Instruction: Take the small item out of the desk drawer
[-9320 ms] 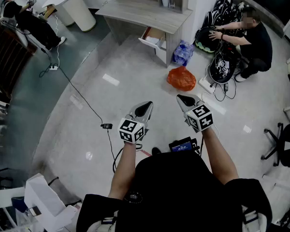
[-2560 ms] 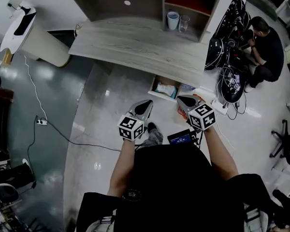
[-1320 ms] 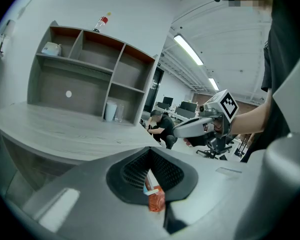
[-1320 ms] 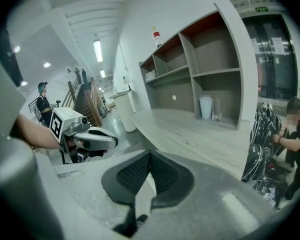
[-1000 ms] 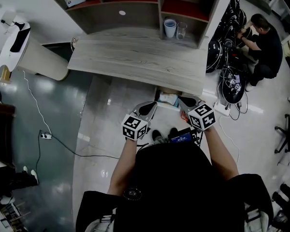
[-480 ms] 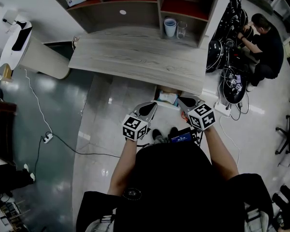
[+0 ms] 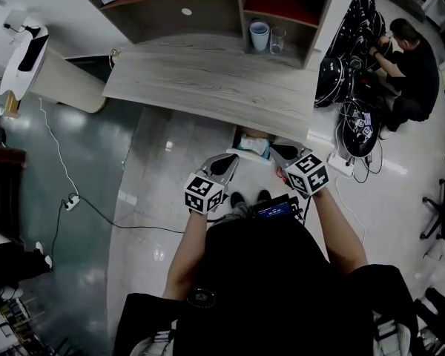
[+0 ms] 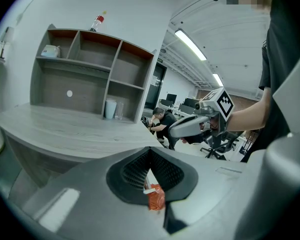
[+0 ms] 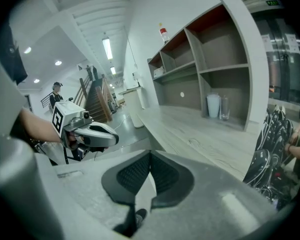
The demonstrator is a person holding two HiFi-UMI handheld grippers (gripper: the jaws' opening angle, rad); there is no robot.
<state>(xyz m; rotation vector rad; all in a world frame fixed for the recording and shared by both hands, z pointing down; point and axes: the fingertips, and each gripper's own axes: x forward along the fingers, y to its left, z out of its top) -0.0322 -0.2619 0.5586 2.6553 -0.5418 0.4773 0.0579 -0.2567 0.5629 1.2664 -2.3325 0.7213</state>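
The grey wooden desk [image 7: 208, 80] fills the upper middle of the head view. Its drawer [image 7: 246, 133] stands open below the front edge, with a pale item [image 7: 255, 146] lying inside, partly hidden by the desktop. My left gripper [image 7: 227, 159] hovers just short of the drawer on its left, jaws shut and empty. My right gripper [image 7: 281, 153] is level with it on the drawer's right, also shut and empty. In the left gripper view the shut pads [image 8: 162, 171] meet in front of the desk. The right gripper view shows its own pads [image 9: 165, 173] closed too.
A shelf unit with two cups [image 7: 259, 34] stands on the desk's back. A person [image 7: 415, 58] crouches at the right among dark bags [image 7: 334, 80] and cables. A white pedestal [image 7: 37, 65] stands at the left, and a cable [image 7: 74, 199] runs across the floor. An orange bag [image 8: 156, 198] lies below.
Since the oldest frame I have come from across the room up to the desk. Over the last second the grippers have stayed almost still, both shut.
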